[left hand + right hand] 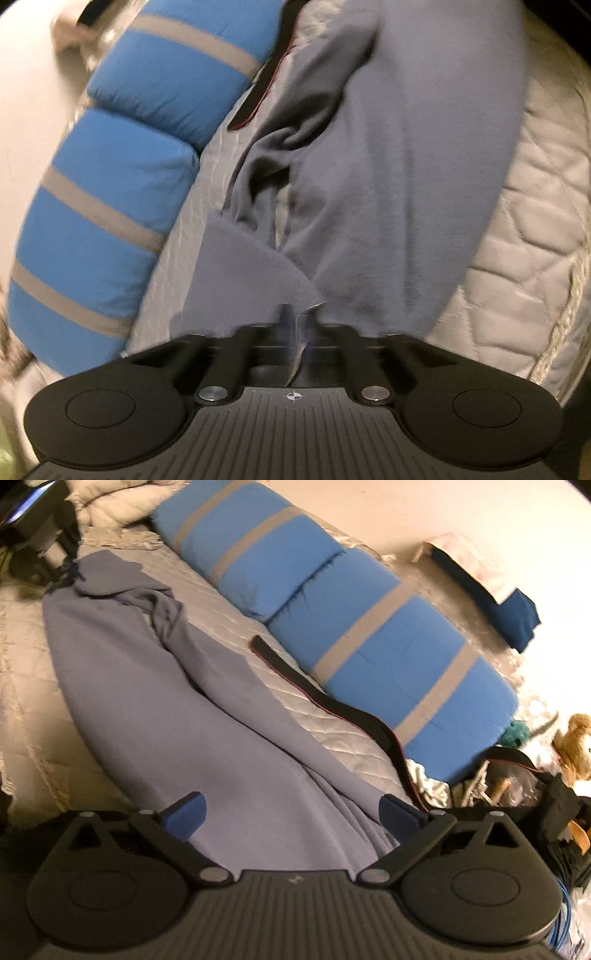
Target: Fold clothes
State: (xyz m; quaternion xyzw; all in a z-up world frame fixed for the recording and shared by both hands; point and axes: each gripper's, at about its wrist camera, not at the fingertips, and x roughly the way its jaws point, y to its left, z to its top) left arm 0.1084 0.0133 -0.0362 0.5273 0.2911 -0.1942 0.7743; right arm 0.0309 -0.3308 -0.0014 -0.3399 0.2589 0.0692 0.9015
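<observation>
Centrally, the left gripper (295, 325) is pinching an edge of the grey garment (388, 155), apparently to lift it for folding, while the garment is lying lengthwise on the quilt (517, 229). Meanwhile, the right gripper (291, 816) is hanging wide and empty over the cloth; a dark strap (317, 694) and blue pillows (369, 627), upper right, are crowding the folding space.

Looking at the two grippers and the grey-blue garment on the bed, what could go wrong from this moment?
1. The left gripper pinches only a thin edge of the grey-blue garment; it may slip out.
2. The right gripper is open, so the cloth hangs from one side and could bunch.
3. The black strap lies beside the garment and could snag.
</observation>
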